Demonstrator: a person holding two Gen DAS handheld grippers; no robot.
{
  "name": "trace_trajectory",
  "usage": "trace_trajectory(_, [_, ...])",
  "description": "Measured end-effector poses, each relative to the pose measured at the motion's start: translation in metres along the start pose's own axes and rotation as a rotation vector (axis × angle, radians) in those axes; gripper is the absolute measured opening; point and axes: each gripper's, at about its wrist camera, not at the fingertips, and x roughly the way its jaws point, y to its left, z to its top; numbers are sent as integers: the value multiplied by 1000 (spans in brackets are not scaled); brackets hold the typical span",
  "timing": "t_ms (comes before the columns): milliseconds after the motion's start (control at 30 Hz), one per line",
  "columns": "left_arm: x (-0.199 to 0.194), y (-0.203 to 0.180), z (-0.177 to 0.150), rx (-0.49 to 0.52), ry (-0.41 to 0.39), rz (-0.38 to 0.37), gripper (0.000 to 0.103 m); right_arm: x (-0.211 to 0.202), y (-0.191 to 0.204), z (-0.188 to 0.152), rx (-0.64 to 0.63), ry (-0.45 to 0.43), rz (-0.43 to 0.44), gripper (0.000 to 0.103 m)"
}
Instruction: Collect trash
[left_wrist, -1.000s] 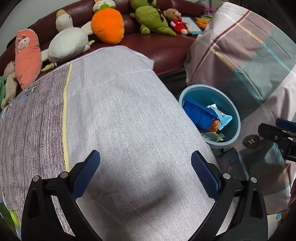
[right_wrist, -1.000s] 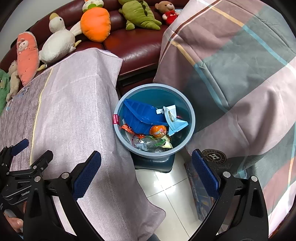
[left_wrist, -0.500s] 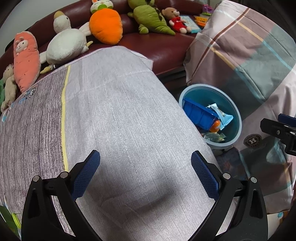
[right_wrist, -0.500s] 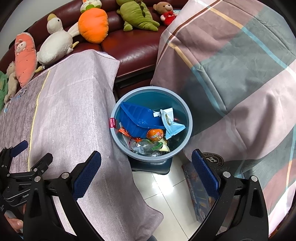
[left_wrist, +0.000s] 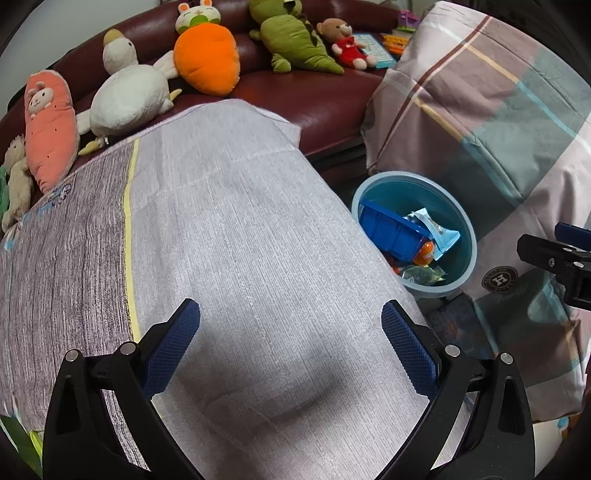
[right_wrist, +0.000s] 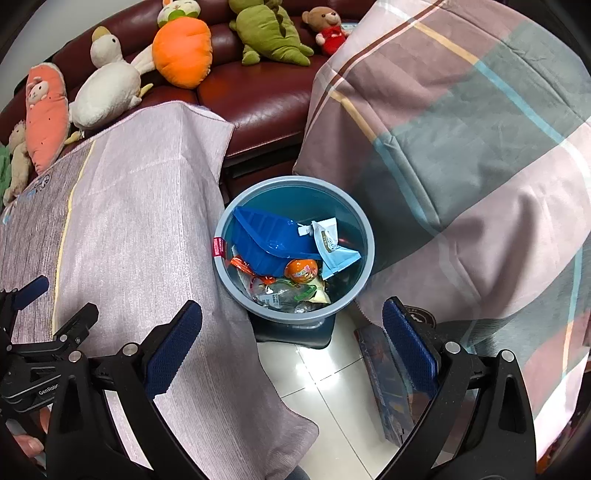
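On the left gripper (right_wrist: 48, 306), lettering "GenRobo".

A round blue plastic bin (right_wrist: 364, 236) stands on the tiled floor (right_wrist: 325, 373) between a grey cloth-covered table (right_wrist: 147, 229) on its left and a plaid blanket (right_wrist: 461, 147) on its right. Behind them runs a dark red leather sofa (right_wrist: 266, 99) bearing plush toys (right_wrist: 183, 46). In the bin lie a blue plastic tray (right_wrist: 266, 240) and crumpled wrappers (right_wrist: 332, 243).
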Motion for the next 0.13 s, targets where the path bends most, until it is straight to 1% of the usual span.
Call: trace_trajectory(133, [-4,1,0,-4,4,18,99,-5,0,-1,-2,-11,-1,94])
